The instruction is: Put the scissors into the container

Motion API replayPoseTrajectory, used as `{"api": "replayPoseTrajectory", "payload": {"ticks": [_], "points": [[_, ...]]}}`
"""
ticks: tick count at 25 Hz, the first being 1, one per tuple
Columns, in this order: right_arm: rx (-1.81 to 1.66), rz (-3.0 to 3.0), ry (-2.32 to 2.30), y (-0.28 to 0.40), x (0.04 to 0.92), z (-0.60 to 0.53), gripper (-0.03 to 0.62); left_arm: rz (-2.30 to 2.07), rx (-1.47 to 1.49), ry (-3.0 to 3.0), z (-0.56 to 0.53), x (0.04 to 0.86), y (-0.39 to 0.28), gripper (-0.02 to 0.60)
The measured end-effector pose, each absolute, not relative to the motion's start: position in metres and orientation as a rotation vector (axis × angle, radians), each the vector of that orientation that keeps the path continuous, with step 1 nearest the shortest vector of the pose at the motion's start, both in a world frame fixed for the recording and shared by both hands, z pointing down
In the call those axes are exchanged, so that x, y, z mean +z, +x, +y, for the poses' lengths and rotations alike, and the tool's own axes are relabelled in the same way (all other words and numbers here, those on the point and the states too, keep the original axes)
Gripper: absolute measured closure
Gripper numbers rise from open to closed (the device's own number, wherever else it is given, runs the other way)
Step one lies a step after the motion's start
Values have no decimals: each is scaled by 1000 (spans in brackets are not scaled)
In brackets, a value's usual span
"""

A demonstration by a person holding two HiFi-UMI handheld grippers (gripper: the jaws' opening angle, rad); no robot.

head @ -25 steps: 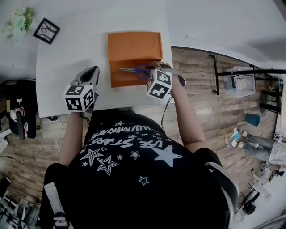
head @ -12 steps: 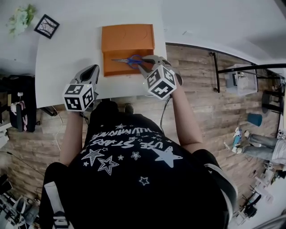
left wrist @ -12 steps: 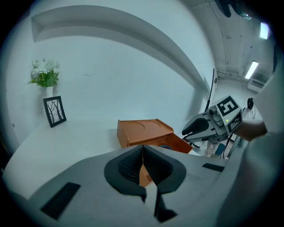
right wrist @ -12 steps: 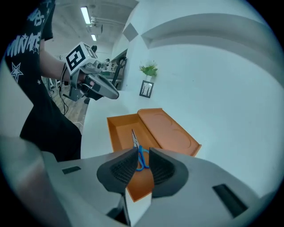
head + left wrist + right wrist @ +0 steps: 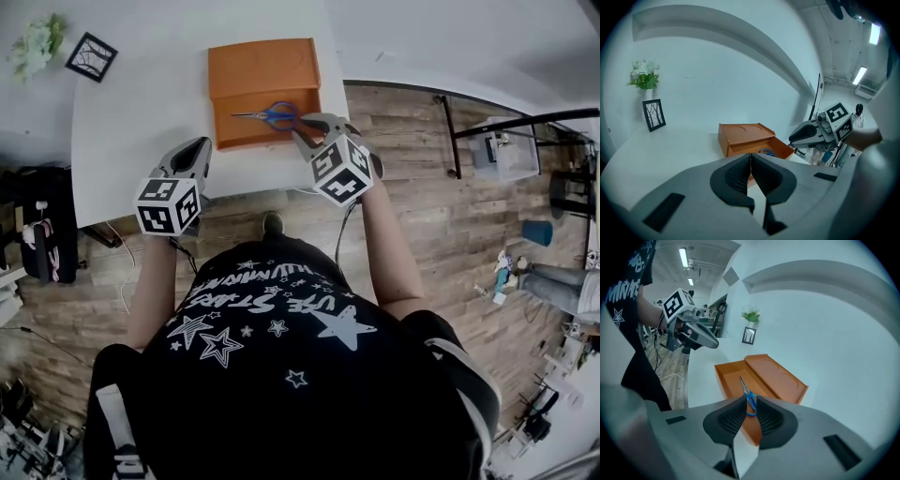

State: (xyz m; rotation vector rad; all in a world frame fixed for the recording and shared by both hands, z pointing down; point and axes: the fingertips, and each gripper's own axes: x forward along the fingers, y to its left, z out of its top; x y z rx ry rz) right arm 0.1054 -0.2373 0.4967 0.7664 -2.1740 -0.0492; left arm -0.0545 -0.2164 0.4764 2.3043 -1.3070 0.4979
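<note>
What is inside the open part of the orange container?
Only the scissors, held by their blue handles in the right gripper. The container floor under that gripper is covered; whether the blades rest on it is unclear.

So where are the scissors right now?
In the head view, the scissors are over the open tray of the orange container, towards its right side, blue handles between the right tongs.

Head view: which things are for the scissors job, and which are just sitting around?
For the job: scissors, orange container, right gripper holding the scissors.
Just sitting around: picture frame, flowers, left gripper, shut and empty.
</note>
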Motion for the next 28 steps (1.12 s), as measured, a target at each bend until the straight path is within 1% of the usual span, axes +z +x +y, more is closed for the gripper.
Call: {"api": "replayPoseTrajectory", "payload": {"ticks": [3, 8, 28], "points": [[-43, -2182, 864, 99, 484, -228, 521, -1292, 500, 2314, -191, 471, -65, 561], [-5, -2198, 989, 79, 469, -196, 531, -1281, 483, 2318, -148, 473, -97, 561], [-4, -2066, 1101, 37, 445, -35, 536, -1262, 386, 2367, -7, 455, -172, 561]]}}
